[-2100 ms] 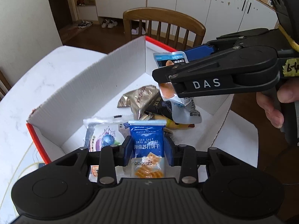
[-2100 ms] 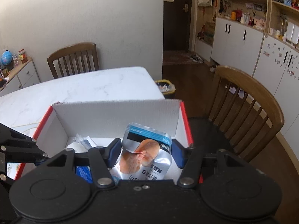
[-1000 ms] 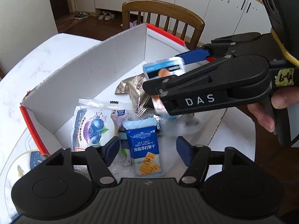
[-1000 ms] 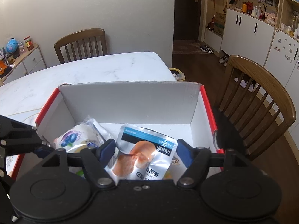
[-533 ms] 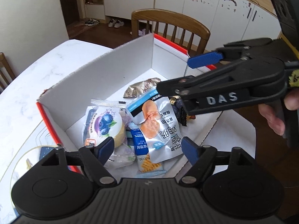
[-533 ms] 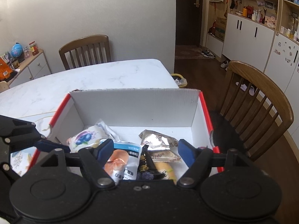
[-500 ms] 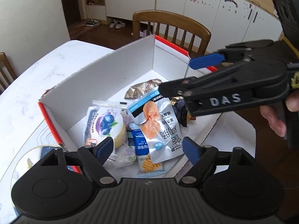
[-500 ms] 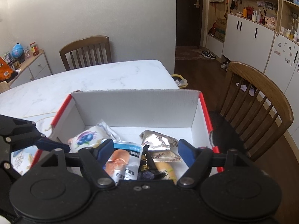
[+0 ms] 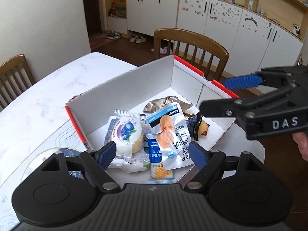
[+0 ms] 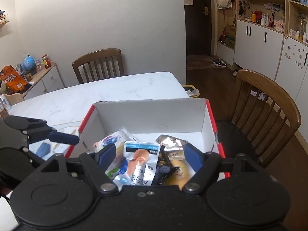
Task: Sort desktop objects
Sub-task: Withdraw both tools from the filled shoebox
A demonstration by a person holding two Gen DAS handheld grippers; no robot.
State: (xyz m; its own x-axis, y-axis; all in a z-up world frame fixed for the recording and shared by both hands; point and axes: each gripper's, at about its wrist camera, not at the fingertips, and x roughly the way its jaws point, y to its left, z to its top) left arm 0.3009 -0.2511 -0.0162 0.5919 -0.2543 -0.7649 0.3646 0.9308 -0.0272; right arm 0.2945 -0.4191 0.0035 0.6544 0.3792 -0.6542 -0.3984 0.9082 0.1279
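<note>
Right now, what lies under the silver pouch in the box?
The silver pouch overlaps a blue soda-biscuit packet in the box, beside the blueberry cake packet. The biscuit packet's right part is covered; anything deeper is hidden.

A white marbled worktop (image 9: 50, 94) carries an open white cardboard box (image 9: 123, 88) with red edges near its corner. Just beside the box lies a flat printed mat (image 9: 63, 132) with thin curved lines and a blue patch.
</note>
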